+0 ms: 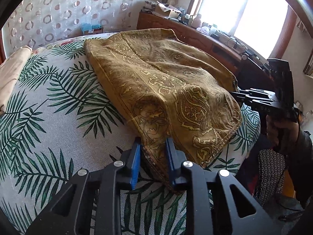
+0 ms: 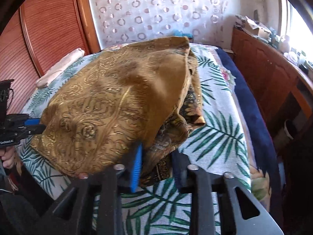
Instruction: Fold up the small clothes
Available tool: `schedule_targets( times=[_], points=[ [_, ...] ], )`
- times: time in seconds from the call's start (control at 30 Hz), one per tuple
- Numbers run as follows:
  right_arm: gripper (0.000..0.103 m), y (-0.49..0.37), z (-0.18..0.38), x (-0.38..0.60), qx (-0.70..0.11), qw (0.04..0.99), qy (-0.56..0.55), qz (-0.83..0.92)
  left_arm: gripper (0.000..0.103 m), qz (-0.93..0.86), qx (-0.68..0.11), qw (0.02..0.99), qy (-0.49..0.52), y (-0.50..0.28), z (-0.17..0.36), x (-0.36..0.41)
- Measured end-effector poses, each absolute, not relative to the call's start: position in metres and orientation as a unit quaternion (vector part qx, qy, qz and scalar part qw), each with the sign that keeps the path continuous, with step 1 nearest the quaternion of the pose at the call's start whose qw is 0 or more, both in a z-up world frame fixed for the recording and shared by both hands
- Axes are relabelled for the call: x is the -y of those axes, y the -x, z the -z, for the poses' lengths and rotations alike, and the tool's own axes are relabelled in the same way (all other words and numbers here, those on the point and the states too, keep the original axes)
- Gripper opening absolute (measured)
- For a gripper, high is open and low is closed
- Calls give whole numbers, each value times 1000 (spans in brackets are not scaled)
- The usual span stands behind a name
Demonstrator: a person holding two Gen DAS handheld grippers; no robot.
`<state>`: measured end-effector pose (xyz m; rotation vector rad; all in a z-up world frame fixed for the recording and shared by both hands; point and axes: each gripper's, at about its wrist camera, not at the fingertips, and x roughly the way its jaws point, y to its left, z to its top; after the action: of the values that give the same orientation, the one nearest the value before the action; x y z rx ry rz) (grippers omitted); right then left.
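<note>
A golden-brown paisley garment (image 1: 168, 90) is lying rumpled on a palm-leaf bedspread (image 1: 49, 101); the left gripper (image 1: 153, 148) and right gripper (image 2: 156, 156) are each pinching a near corner.

One brown paisley garment (image 1: 166, 90) is lying on the one bed cover printed with palm leaves (image 1: 49, 117). Two grippers are showing: the left gripper (image 1: 153, 156) and the right gripper (image 2: 156, 166), each carrying two fingers with blue pads (four fingers in all). One folded pale cloth (image 2: 60, 66) is sitting at the bed's far edge. One wooden sideboard (image 1: 195, 33) is standing under one bright window (image 1: 244, 9), its clutter too small for counting.
</note>
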<state>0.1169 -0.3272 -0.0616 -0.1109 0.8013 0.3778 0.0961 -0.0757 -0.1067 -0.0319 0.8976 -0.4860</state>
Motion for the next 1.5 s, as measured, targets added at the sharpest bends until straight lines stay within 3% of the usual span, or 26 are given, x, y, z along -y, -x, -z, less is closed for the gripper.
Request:
schedule_targets(
  times=[0.1, 0.13, 0.2, 0.5, 0.8, 1.4, 1.5],
  points=[
    [8, -118, 62, 332, -385, 903, 43, -188, 24, 238, -428, 872, 9, -95, 107, 77],
    [7, -118, 61, 335, -383, 903, 34, -190, 9, 242, -426, 872, 9, -94, 106, 78],
    [6, -118, 58, 343, -373, 907, 21, -194, 3, 247, -418, 874, 16, -94, 100, 76],
    [5, -109, 5, 356, -294, 929, -36, -221, 3, 242, -344, 904, 77, -97, 33, 54],
    [5, -178, -44, 340, -263, 941, -24, -213, 3, 223, -309, 921, 78, -161, -11, 45],
    [5, -281, -43, 293, -299, 929, 4, -216, 3, 156, -351, 920, 76, -276, 22, 23],
    [13, -288, -44, 301, -295, 927, -8, -231, 3, 154, -359, 918, 74, -290, 30, 21]
  ],
)
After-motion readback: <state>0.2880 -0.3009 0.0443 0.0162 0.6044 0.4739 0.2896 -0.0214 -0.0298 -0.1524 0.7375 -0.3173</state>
